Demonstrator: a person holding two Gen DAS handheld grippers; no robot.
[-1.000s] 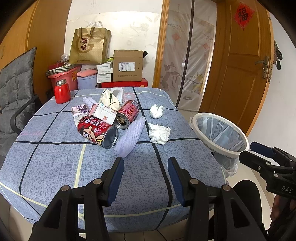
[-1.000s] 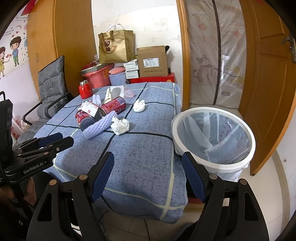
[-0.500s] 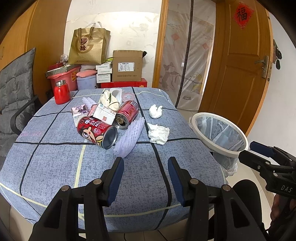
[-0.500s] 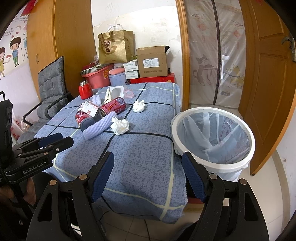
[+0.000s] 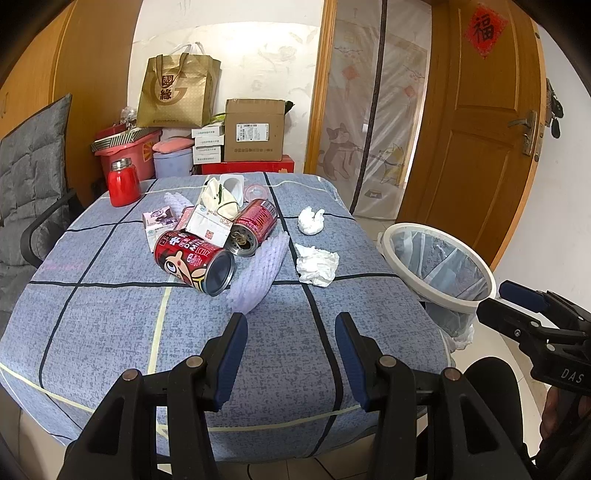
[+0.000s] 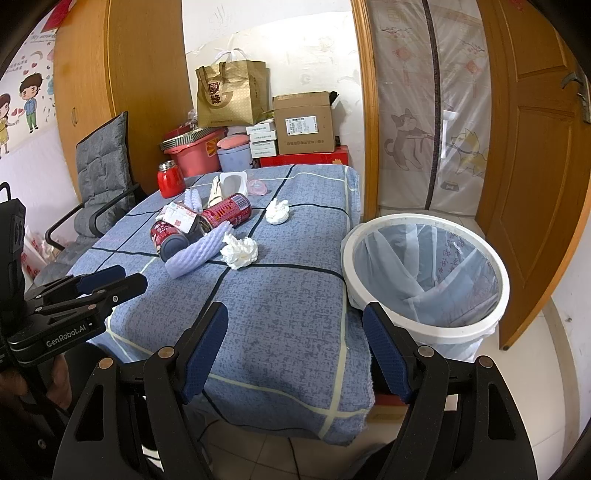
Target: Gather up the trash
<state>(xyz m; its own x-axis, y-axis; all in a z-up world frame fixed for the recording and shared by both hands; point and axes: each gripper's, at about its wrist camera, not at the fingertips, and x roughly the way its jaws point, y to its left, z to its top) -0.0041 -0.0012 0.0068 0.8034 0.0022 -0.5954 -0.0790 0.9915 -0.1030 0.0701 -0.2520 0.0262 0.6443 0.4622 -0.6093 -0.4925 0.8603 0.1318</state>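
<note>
Ahead of the left gripper [image 5: 291,341], spread and empty, lay cans [image 5: 194,261] and tissues [image 5: 317,264]; the right gripper [image 6: 295,343] gaped empty beside the bin [image 6: 424,321].

Gold paper gift bag [image 5: 177,94] — "國緣"; red diamond door paper [image 5: 484,31] — "福"; black left tool [image 6: 74,314] — "GenRobot.AI"; black right tool [image 5: 546,343] — "DAS".
</note>
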